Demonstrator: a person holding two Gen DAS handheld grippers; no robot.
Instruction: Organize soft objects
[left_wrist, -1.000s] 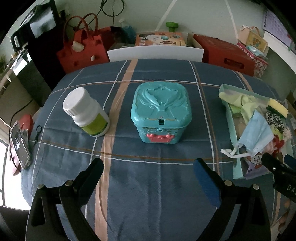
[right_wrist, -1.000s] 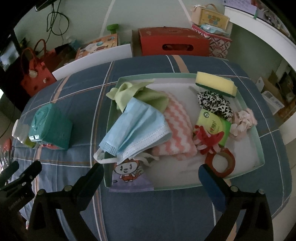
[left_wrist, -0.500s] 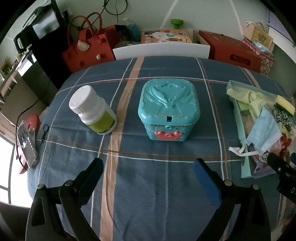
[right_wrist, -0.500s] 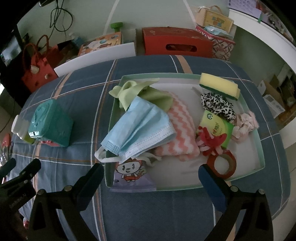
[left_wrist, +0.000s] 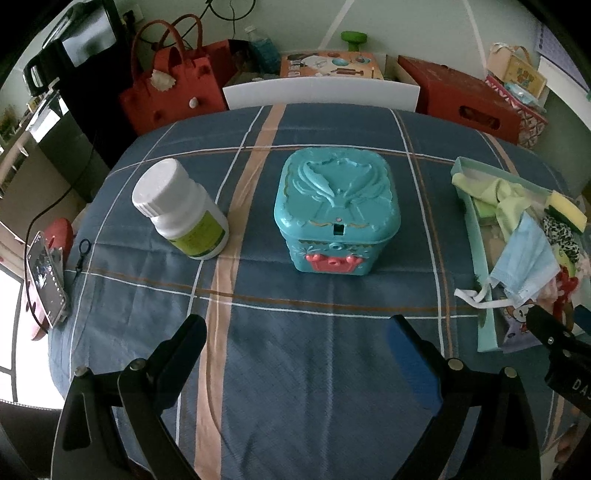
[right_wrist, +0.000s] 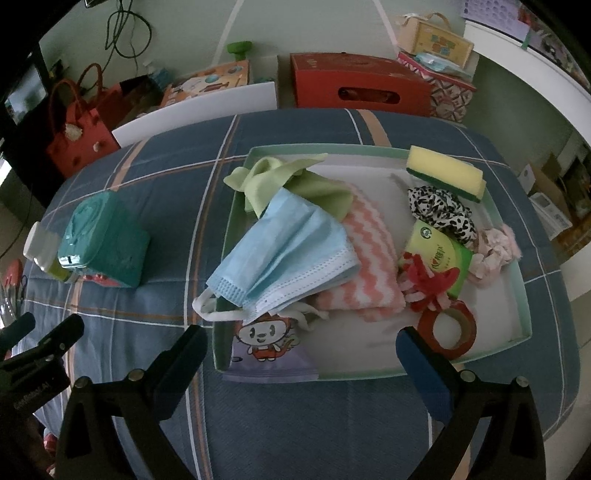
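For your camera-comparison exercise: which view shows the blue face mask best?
The right wrist view: the blue face mask lies whole and central in the tray. The left wrist view catches it small and distorted at the right edge.

Tray (right_wrist: 524, 295) on right of table, blue mask (right_wrist: 284, 254) draped over its left rim, atop green cloth (right_wrist: 291, 184) and pink-white towel (right_wrist: 365, 266), sponge (right_wrist: 445, 173) at far rim, spotted scrunchie (right_wrist: 439, 210) beside it

The blue mask (right_wrist: 291, 251) covers part of the pink cloth (right_wrist: 364, 258) and the green cloth (right_wrist: 295, 184). The white bottle (right_wrist: 40, 247) peeks out behind the teal box (right_wrist: 107, 240). The tray (left_wrist: 480, 254) is cut off at the picture's edge.
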